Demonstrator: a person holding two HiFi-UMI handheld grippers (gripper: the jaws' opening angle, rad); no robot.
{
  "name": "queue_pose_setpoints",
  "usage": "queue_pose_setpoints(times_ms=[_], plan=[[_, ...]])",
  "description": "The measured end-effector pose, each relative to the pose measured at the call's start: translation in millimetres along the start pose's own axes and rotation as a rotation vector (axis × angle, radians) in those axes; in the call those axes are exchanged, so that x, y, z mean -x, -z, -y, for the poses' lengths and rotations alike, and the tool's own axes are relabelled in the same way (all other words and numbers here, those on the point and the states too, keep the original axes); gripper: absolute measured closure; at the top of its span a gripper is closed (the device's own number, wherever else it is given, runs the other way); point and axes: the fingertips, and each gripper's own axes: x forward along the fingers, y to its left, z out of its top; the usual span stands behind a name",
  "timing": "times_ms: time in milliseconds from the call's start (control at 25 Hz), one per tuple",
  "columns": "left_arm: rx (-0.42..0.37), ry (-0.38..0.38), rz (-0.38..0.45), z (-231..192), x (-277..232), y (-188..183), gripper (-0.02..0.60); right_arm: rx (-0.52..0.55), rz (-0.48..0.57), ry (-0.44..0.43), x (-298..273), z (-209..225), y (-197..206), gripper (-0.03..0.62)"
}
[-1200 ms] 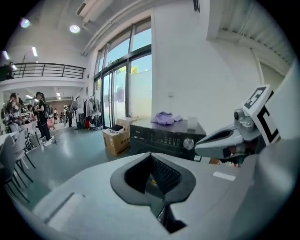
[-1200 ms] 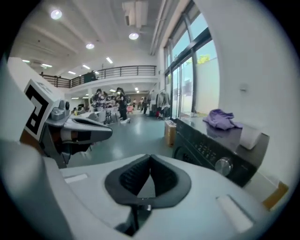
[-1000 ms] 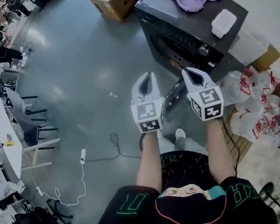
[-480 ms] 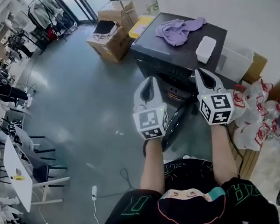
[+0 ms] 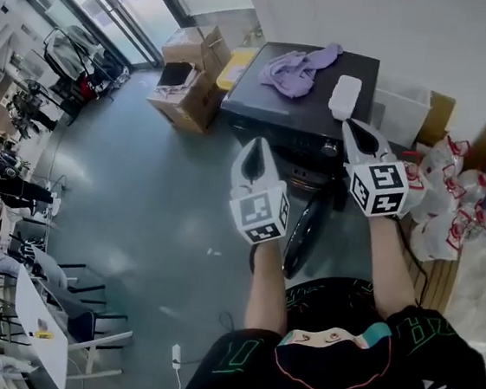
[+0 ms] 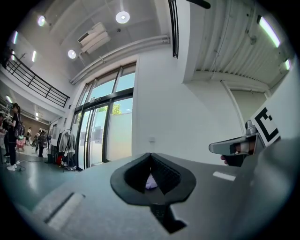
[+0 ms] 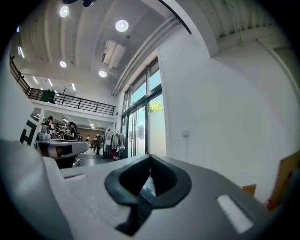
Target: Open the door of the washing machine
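The dark washing machine (image 5: 298, 108) stands at the top middle of the head view. Its round door (image 5: 306, 228) hangs open toward me, seen edge-on below the machine's front. My left gripper (image 5: 255, 147) is shut and holds nothing, raised in front of the machine, left of the door. My right gripper (image 5: 356, 129) is also shut and empty, held up over the machine's right front corner. In the left gripper view the left gripper (image 6: 151, 174) points level at a white wall. The right gripper view shows the right gripper (image 7: 150, 179) with its jaws together, also aimed level.
A purple cloth (image 5: 294, 69) and a white box (image 5: 345, 96) lie on the machine's top. Cardboard boxes (image 5: 191, 79) stand to its left, a clear bin (image 5: 401, 111) and tied plastic bags (image 5: 440, 212) to its right. Chairs (image 5: 80, 319) and a cable are on the floor at lower left.
Both grippers have risen from beside the open door and tipped up to point level. The head view has lifted, so more of the machine's top and the wall shows.
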Motion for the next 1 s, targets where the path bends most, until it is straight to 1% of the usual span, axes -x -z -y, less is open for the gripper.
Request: queue_pose_setpoints(times_ms=[680,1000], plan=[[-0.017,0.007,-0.003,1.6,-13.1,4.0,0.572,0.024,0.011,-0.010,-8.9,2.0,-0.1,0.591],[-0.029,-0.012,-0.014,-2.5,-15.1,10.9,0.572,0.033,0.022,-0.023,-11.5,-0.2,1.7,0.591]])
